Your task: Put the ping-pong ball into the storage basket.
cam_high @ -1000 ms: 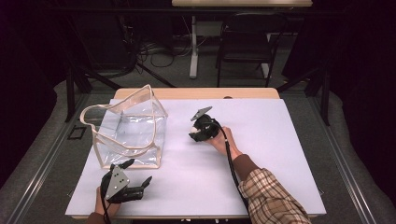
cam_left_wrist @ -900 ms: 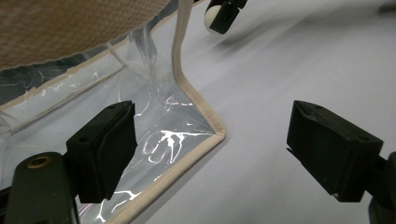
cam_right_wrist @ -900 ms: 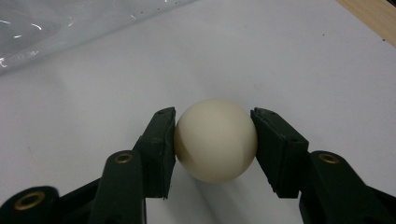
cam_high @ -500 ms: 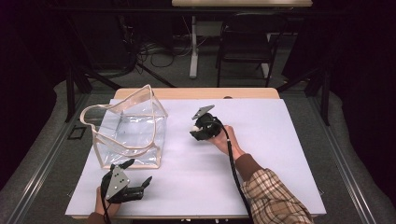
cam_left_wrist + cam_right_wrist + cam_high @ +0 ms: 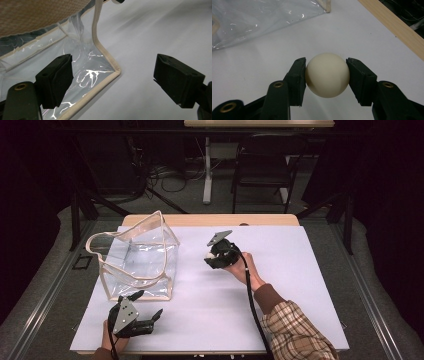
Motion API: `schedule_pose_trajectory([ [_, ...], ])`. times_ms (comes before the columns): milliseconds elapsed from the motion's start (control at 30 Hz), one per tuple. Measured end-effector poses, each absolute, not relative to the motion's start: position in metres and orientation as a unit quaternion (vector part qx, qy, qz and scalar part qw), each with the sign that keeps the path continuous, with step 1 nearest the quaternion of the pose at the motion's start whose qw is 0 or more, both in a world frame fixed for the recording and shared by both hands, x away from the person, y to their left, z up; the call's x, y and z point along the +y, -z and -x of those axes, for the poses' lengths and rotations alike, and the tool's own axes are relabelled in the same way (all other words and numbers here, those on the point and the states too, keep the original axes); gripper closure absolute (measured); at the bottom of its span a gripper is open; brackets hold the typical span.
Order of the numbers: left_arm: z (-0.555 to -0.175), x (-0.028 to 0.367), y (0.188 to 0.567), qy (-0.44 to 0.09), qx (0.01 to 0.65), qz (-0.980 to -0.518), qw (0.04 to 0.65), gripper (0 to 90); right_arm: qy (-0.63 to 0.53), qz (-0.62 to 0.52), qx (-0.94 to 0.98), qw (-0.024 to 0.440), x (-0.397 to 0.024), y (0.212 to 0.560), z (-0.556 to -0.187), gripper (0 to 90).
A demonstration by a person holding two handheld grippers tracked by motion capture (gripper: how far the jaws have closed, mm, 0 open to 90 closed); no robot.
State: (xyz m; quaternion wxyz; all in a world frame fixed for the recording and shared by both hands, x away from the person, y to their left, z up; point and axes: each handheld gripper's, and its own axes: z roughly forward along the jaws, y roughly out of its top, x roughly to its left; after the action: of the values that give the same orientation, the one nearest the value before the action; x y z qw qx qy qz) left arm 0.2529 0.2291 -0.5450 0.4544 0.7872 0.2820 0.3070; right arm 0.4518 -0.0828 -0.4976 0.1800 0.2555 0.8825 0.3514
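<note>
Your right tongs [image 5: 327, 75] are clenched on the white ball [image 5: 327, 74]. One black pad presses on each side of it, and the ball sits snug between them. In the high view you can see the right tongs [image 5: 218, 256] holding the ball [image 5: 210, 256] a little above the white tabletop [image 5: 300, 285], to the right of the clear bag [image 5: 137, 262] and apart from it.

Your left tongs [image 5: 120, 80] are released, with nothing between the pads. They hang low at the near corner of the clear bag [image 5: 75, 67], with the left pad in front of the clear wall and the right pad out over the bare tabletop [image 5: 155, 30]. In the high view the left tongs [image 5: 147, 312] sit just in front of the bag.

It looks like you are on the carry step: the ball is picked up, and it is not in the bag yet.

Next, I think you need to bring the ball over the open top of the bag. Lift it higher than the tan rim [image 5: 150, 232] so it does not bump the edge. The bag is soft and could tip or slide, so your left tongs may need to pinch the rim and hold it steady. Let go only when the ball is well inside the opening.
</note>
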Motion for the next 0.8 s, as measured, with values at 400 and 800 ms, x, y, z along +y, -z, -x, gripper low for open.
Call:
schedule_pose_trajectory([
  [400, -0.253, 0.229, 0.545, -0.308, 0.281, -0.787, 0.454, 16.0, -0.359, -0.248, 0.879, 0.194, -0.088, 0.479, -0.445, 50.7],
  [800, -0.253, 0.229, 0.545, -0.307, 0.281, -0.789, 0.452, 16.0, -0.365, -0.247, 0.875, 0.200, -0.097, 0.465, -0.440, 50.8],
])
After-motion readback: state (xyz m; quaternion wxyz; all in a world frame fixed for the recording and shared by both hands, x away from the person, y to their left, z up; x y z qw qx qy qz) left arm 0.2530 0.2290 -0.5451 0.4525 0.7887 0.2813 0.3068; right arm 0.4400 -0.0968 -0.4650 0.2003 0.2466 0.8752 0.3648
